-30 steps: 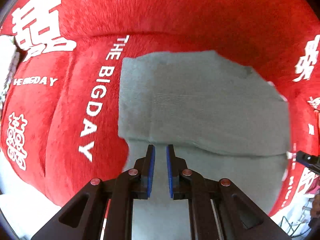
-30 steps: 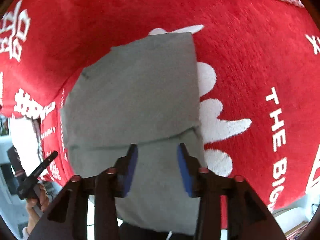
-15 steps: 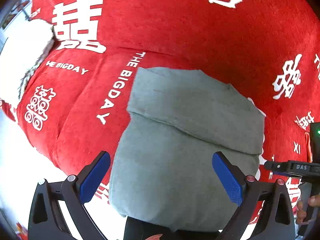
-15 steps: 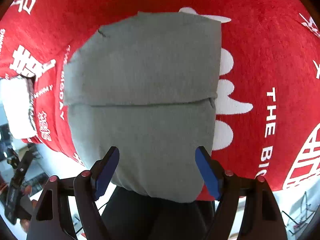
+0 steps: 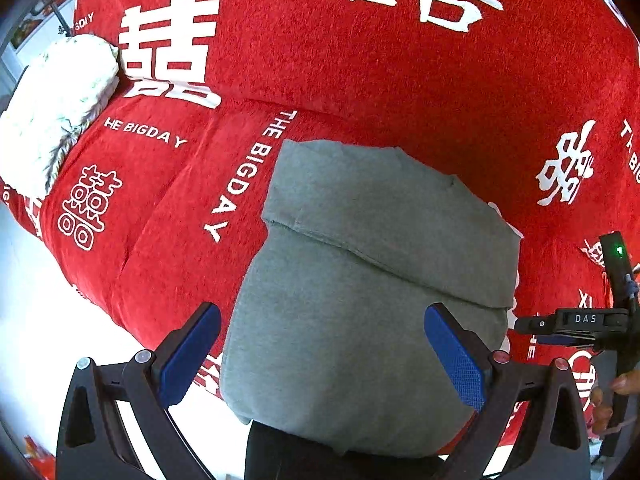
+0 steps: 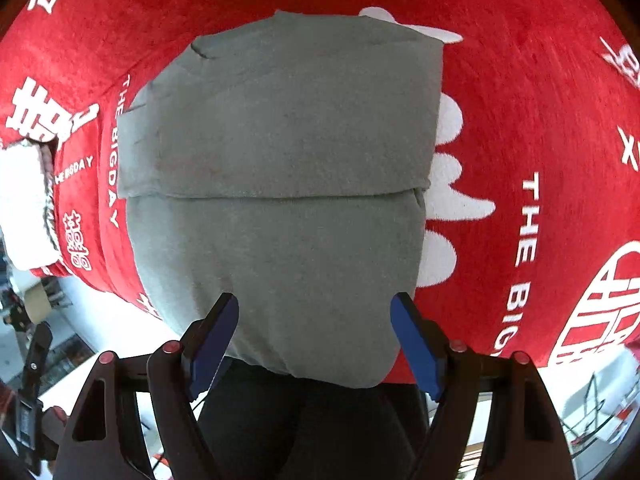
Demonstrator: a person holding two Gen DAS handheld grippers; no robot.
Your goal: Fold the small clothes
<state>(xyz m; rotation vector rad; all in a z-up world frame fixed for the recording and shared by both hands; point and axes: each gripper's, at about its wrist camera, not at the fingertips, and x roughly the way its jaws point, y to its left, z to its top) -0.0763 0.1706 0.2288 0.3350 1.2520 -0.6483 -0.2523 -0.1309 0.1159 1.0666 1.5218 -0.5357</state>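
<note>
At the bottom of the left wrist view, the left tongs (image 5: 320,360) stand spread wide, blue pads (image 5: 456,360) well apart, nothing pinched; the jaws have just been opening. Behind and between them lies the grey garment (image 5: 360,280), folded, w/ one layer doubled over so a fold edge runs across its middle. It rests on a red blanket (image 5: 360,80) w/ white characters and "THE BIGDAY" print, and its near end hangs over the blanket's edge. Right tongs (image 6: 316,340), at the bottom of the right wrist view, are also spread and empty, jaws just been opening too, the garment (image 6: 280,200) beyond them, not touched. Upper left of the left view: a white pillow (image 5: 60,100) on the blanket. Lower right edge: some fingers (image 5: 604,404) on a black device.
</note>
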